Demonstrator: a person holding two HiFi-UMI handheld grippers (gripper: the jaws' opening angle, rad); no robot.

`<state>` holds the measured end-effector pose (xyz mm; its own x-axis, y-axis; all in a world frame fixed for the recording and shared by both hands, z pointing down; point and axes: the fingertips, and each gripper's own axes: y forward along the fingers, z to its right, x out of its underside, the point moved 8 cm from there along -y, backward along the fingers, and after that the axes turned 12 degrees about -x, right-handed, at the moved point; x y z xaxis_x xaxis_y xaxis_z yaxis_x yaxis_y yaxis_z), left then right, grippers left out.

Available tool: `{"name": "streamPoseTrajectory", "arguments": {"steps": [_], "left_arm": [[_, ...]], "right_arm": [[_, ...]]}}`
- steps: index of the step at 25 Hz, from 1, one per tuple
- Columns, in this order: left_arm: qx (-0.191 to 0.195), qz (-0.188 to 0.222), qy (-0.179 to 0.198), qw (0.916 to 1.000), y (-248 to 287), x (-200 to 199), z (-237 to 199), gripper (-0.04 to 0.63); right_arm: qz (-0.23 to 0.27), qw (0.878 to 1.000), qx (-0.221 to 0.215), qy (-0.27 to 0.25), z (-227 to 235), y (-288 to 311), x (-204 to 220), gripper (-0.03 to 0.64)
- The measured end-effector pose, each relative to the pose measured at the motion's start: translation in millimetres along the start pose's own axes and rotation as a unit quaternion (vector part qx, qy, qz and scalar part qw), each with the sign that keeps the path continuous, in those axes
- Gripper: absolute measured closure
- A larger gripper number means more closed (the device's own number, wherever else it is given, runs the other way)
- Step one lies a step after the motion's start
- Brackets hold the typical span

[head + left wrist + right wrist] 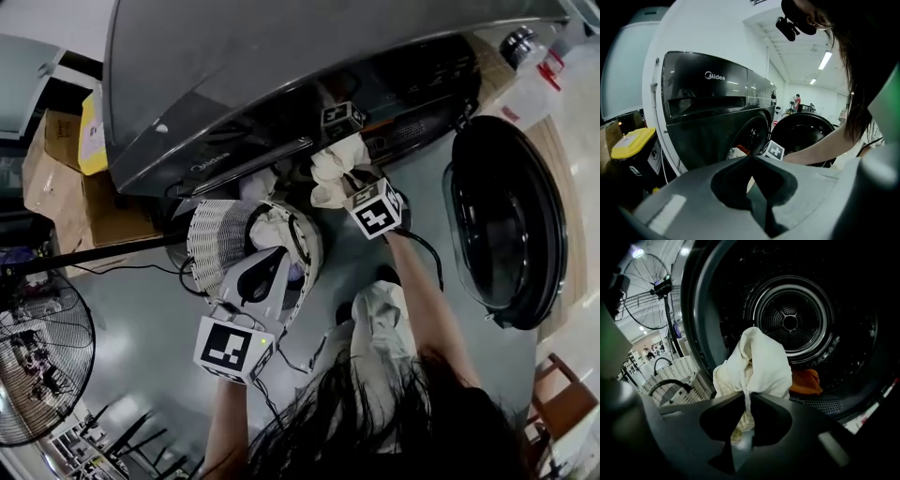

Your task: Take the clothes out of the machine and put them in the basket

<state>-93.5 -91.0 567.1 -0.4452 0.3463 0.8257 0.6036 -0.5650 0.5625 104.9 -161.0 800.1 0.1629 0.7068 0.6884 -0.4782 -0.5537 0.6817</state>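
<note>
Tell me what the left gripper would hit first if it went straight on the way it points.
Probably the washing machine, its dark front at the left rim of the door opening. Nothing shows between the left gripper and it, though depth is unclear.

The right gripper (746, 398) is pointing forward and down. Its jaws are standing almost together and pinching a cloth (757, 362), which is bunching just ahead of the jaw tips and hanging below them. The right arm (417, 291) is reaching out nearly straight behind this gripper. The left gripper (751, 159) is tilting downward with its jaws meeting at the tips and nothing between them. The left forearm (225, 422) is extending behind it.
</note>
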Motion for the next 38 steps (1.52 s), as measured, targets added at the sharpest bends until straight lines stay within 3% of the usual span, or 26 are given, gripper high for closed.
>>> {"name": "streamPoseTrajectory", "arguments": {"steps": [5, 10, 20, 29, 38], "left_arm": [[0.008, 0.0, -0.004, 1.0, -20.1, -20.5, 12.2, 0.594], [0.011, 0.004, 0.016, 0.9998, -45.0, -35.3, 19.9, 0.595], [-0.022, 0.012, 0.054, 0.9982, -102.9, -79.7, 17.9, 0.595], [-0.065, 0.023, 0.033, 0.997, -144.2, -100.7, 20.4, 0.595], [-0.094, 0.021, 0.03, 0.9949, -163.9, -113.9, 28.2, 0.595]], "right_arm": [[0.039, 0.999, -0.012, 0.014, -28.6, -52.7, -15.3, 0.549], [0.059, 0.998, -0.022, 0.014, -58.6, -101.7, -31.9, 0.549], [0.077, 0.996, -0.038, 0.033, -94.2, -190.0, -67.5, 0.551], [0.077, 0.996, -0.048, 0.01, -109.5, -263.4, -106.7, 0.551], [0.114, 0.992, -0.061, -0.013, -120.0, -332.5, -153.6, 0.551]]}}
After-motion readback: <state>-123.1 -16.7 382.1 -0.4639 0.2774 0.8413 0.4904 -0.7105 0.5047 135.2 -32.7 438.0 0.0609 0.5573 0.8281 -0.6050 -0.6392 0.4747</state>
